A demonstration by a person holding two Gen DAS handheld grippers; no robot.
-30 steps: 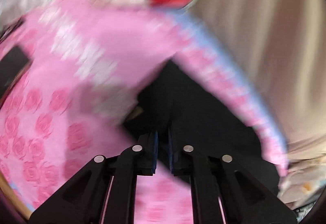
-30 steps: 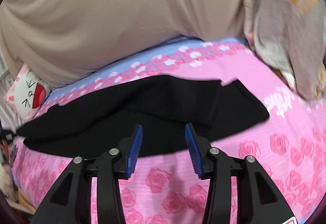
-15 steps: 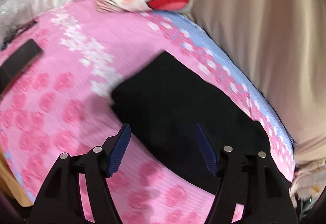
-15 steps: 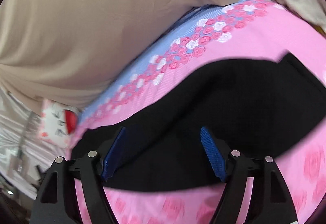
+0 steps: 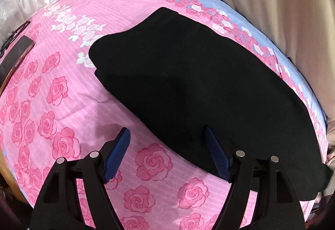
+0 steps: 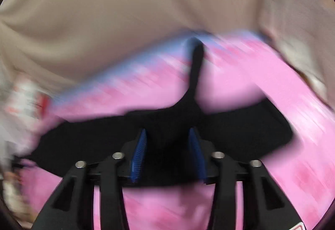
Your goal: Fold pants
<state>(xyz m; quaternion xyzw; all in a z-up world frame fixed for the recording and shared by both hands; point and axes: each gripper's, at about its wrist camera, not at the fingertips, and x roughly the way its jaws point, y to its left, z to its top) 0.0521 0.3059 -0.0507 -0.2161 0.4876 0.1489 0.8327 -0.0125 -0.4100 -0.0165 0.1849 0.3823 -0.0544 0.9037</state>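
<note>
Left claw (image 5: 167, 152), jaws just opened wide and gripping nothing, hovers beside the black pants (image 5: 188, 75) lying folded lengthwise on the pink bed (image 5: 62, 87), while the right claw (image 6: 168, 150), just narrowing, appears to pinch their lifted edge for what looks like another fold.

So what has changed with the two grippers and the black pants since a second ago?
The left gripper has let go of the pants; its jaws have just been opening, empty. The right gripper has just been closing around a raised fold. The pants stayed on the pink bedsheet.
</note>
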